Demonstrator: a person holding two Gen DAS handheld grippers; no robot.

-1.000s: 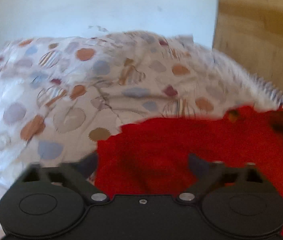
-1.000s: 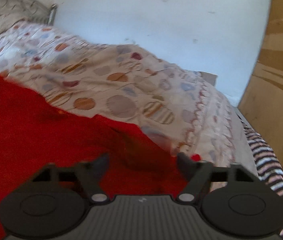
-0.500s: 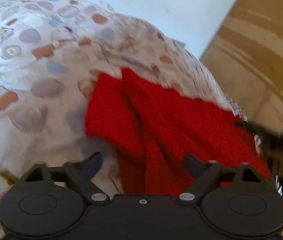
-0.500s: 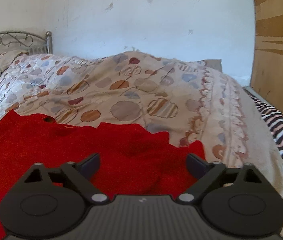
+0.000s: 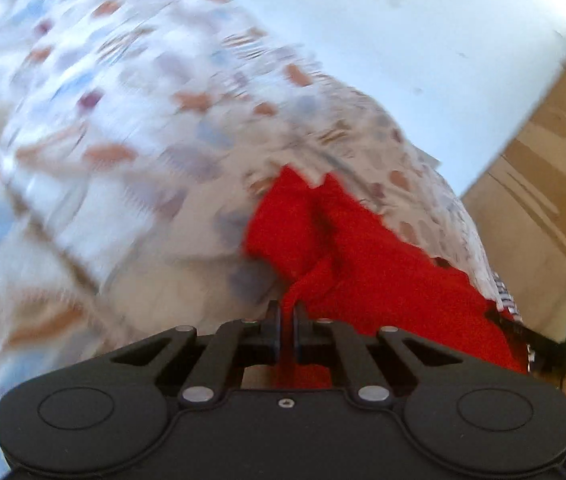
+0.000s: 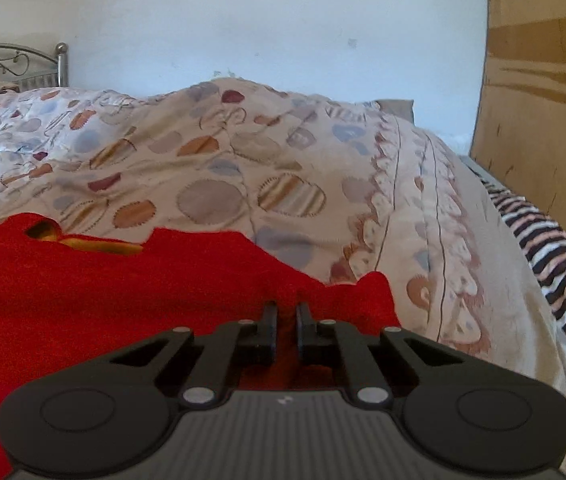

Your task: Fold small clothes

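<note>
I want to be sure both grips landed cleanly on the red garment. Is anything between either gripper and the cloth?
Nothing visible. The left gripper has just closed its jaws on a bunched edge of the red garment, and the right gripper has just closed on the same cloth. Only the patterned bedspread lies around it.

Left tongs (image 5: pixel 287 314) just snapped closed, jaws pinched on a fold of red garment (image 5: pixel 363 264), angled downward. Right tongs (image 6: pixel 286 314) just closed as well, jaws nearly together with red cloth bunched between them, also tilted down. Right tongs partly seen at far right edge of left wrist view.
</note>
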